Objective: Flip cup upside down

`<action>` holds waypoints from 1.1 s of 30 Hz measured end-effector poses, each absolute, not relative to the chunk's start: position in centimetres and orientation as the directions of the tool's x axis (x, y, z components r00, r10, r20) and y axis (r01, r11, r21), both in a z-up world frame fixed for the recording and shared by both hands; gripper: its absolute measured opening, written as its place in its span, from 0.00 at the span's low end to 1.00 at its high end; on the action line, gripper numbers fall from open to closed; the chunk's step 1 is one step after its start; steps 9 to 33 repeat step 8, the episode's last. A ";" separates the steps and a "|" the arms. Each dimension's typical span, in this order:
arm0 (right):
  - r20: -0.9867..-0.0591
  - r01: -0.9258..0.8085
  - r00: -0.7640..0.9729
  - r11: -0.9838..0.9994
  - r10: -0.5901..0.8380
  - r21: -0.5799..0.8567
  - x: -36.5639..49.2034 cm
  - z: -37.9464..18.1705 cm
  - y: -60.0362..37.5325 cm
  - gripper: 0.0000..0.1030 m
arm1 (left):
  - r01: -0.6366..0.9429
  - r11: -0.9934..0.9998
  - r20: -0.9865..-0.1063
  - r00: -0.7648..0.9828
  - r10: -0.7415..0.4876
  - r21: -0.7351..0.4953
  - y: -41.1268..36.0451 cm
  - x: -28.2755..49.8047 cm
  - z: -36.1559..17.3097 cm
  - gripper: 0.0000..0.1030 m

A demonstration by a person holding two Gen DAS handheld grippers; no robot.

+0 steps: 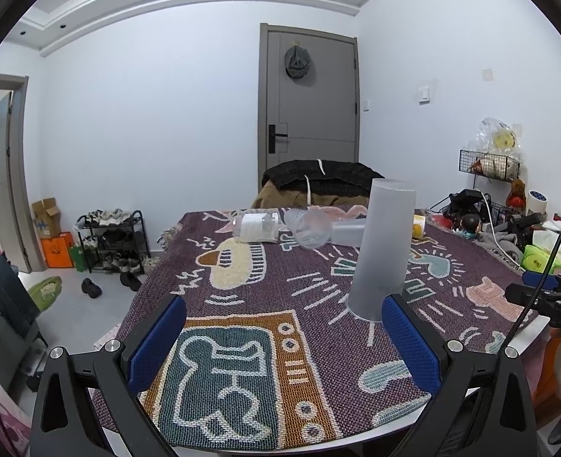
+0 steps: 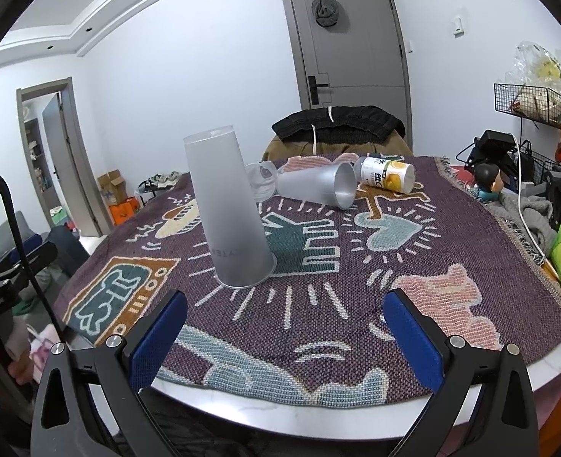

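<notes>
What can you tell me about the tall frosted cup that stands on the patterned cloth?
The tall frosted cup is translucent grey-white and looks like plastic. It tapers: the wide rim rests flat on the patterned cloth, the narrow closed base points up, so it stands upside down. Faint lettering shows near the rim. Nothing else touches it; both grippers are open and apart from it, and another cup lies behind it.

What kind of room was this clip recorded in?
Most likely a lived-in home room near the entrance: a black shoe rack with shoes, a grey door with a hanging cap, and a table under a patterned woven cloth.
</notes>
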State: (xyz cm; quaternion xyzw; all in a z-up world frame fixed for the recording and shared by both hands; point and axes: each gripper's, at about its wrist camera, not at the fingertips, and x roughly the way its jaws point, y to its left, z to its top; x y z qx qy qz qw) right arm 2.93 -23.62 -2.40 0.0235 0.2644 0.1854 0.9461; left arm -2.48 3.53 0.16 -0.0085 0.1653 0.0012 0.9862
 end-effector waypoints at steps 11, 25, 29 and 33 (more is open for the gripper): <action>-0.489 -0.337 0.797 0.933 0.355 0.129 2.9 -2.4 -23.4 1.00 | -0.004 1.000 -0.313 0.950 0.001 -0.009 3.5 -2.6 0.7 1.00; -0.489 -0.337 0.797 0.933 0.355 0.129 2.9 -2.4 -23.4 1.00 | -0.004 1.000 -0.313 0.950 0.001 -0.009 3.5 -2.6 0.7 1.00; -0.489 -0.337 0.797 0.933 0.355 0.129 2.9 -2.4 -23.4 1.00 | -0.004 1.000 -0.313 0.950 0.001 -0.009 3.5 -2.6 0.7 1.00; -0.489 -0.337 0.797 0.933 0.355 0.129 2.9 -2.4 -23.4 1.00 | -0.004 1.000 -0.313 0.950 0.001 -0.009 3.5 -2.6 0.7 1.00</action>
